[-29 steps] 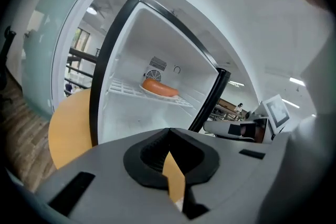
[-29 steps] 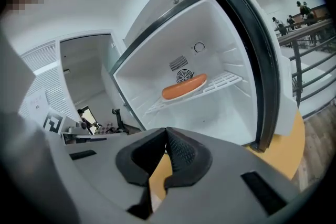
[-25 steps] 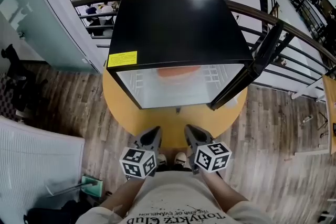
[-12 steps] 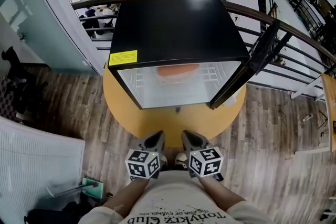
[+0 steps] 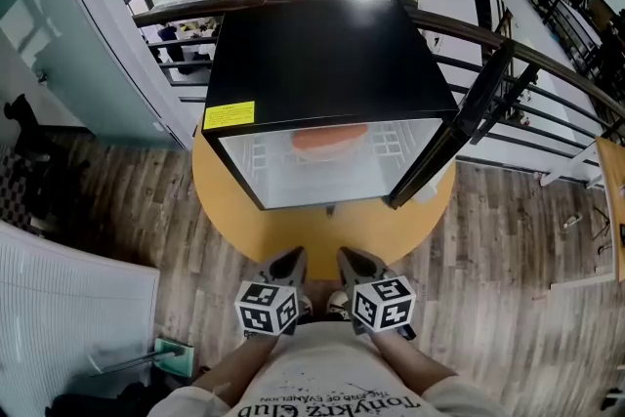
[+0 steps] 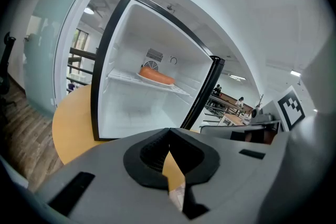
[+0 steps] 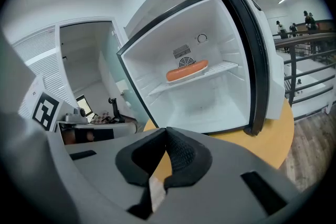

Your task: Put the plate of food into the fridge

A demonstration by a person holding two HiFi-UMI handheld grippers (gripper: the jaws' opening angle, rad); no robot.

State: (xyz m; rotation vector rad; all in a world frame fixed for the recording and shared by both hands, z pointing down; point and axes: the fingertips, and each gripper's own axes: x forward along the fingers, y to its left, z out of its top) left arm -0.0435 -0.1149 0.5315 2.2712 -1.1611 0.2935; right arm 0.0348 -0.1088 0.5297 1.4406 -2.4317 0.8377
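Note:
A small black fridge (image 5: 322, 54) stands on a round yellow table (image 5: 322, 229), its door (image 5: 459, 127) swung open to the right. On its wire shelf lies the plate of orange food (image 5: 330, 140), also seen as an orange plate of food (image 6: 156, 76) in the left gripper view and the plate of food (image 7: 187, 71) in the right gripper view. My left gripper (image 5: 285, 261) and right gripper (image 5: 352, 259) are held side by side close to my body, well short of the fridge. Both are shut with nothing between their tips.
A curved railing (image 5: 547, 63) runs behind the fridge, with an atrium below. A glass wall (image 5: 59, 24) stands at left. Wooden floor (image 5: 518, 288) surrounds the table. A white slatted panel (image 5: 68, 308) and a green object (image 5: 176, 352) lie at lower left.
Both grippers have drawn back a little toward my body and closer together. The head view has shifted slightly; the fridge and plate have not moved.

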